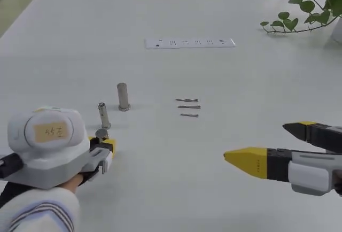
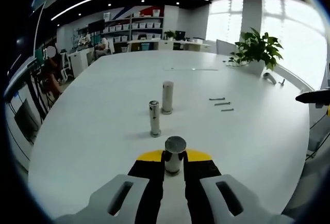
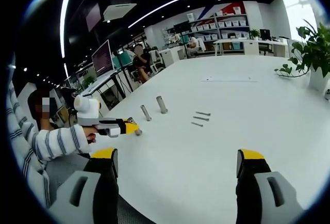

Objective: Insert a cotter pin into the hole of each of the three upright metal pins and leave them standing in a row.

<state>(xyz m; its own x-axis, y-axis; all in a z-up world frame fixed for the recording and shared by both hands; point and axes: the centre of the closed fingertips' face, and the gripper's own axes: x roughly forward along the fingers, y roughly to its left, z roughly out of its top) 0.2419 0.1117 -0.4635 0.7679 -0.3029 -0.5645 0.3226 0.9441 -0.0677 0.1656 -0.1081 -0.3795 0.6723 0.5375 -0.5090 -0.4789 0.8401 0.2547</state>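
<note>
In the head view, the left gripper [image 1: 105, 144] is low on the left side of the white table [image 1: 224, 71]. Its jaws are narrow and hold the nearest metal pin [image 1: 101, 133], which stands upright. On the white top of this gripper there is an orange sticker [image 1: 49, 131] with handwritten marks that I cannot read. The middle metal pin [image 1: 103, 115] stands just behind the held one, and the far metal pin [image 1: 123, 97] stands a little further back and to the right. The three pins make a slanted row. Three cotter pins [image 1: 188, 107] lie flat to the right of the row, one behind the other, apart from the metal pins. The right gripper [image 1: 256, 142] is at the lower right above the table, with its jaws wide apart and nothing between them. A white power strip [image 1: 189, 43] lies further back, and no writing on it can be read. Leaves of a plant [image 1: 315, 7] show at the top right corner.

In the left gripper view, the two jaws press the nearest metal pin from both sides. The other two pins stand upright beyond it, with the cotter pins on the right.

In the right gripper view, the jaws stand wide open. The left gripper, held by a hand with a striped sleeve [image 3: 56, 144], has the pin at its tip.
</note>
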